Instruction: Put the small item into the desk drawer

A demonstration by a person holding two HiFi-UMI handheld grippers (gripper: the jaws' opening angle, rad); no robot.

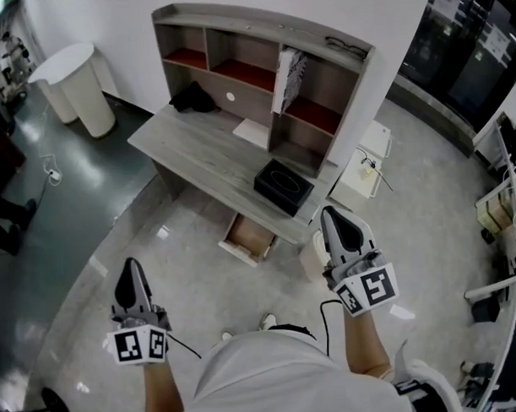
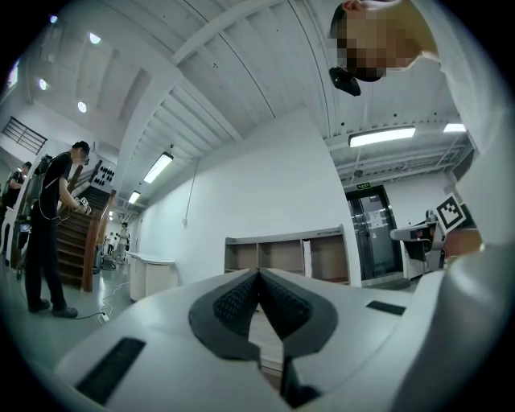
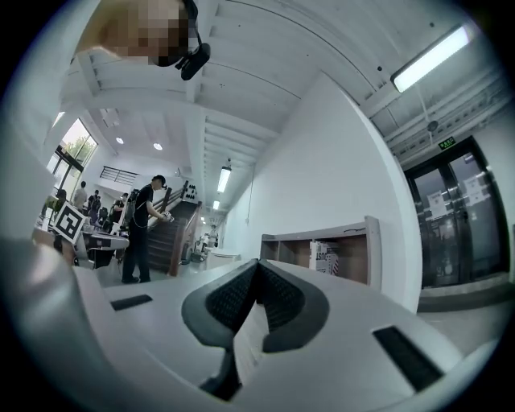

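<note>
Left gripper [image 1: 131, 269] and right gripper [image 1: 333, 217] are both closed and empty (tips meeting). A black box [image 1: 284, 187] sits at the desk [image 1: 197, 152] front edge, above the open drawer [image 1: 249, 237], with bare floor [image 1: 189, 275] between the grippers and the drawer.

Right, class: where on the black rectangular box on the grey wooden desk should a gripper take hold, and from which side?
Across the two long sides of the black rectangular box, probably coming down from above. It lies flat near the front edge of the grey wooden desk with nothing on top, and the shelf unit stands close behind it.
</note>
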